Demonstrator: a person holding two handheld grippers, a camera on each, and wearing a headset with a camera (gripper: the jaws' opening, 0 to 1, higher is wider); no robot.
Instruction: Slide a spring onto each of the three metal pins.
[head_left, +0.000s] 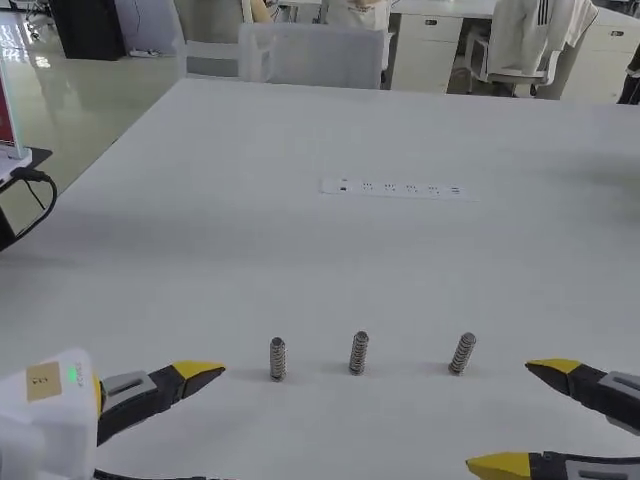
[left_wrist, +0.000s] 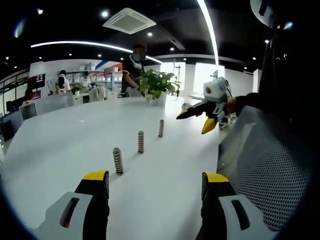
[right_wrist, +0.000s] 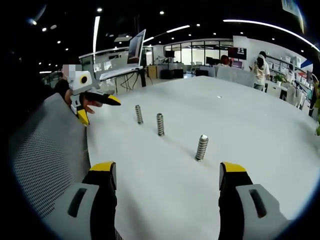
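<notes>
A white table (head_left: 300, 250) is seen from above in the head view. Three springs are stood upright in a row near its close edge: a left spring (head_left: 278, 358), a middle spring (head_left: 359, 352) and a right spring (head_left: 462, 352). They are set well apart from one another. Each coil is seated over a metal pin, and a rounded pin top (right_wrist: 203, 136) is seen above the coil nearest the right gripper's camera. The right spring is tilted slightly; the other two are held straight.

The left gripper (left_wrist: 155, 180) is held low at the near left, just beside the left spring but apart from it. Its yellow-tipped jaws are spread wide and nothing is held between them. The right gripper (right_wrist: 167, 172) is placed at the near right, beyond the right spring and clear of it. Its jaws are likewise spread wide and left empty.

A white power strip (head_left: 392, 188) is laid further back on the table, behind the row. A pale chair (head_left: 315, 55) is stood at the far edge. In the left gripper view, a potted plant (left_wrist: 157, 85) is seen at the far end of the table, with a person (left_wrist: 134, 70) standing behind it.
</notes>
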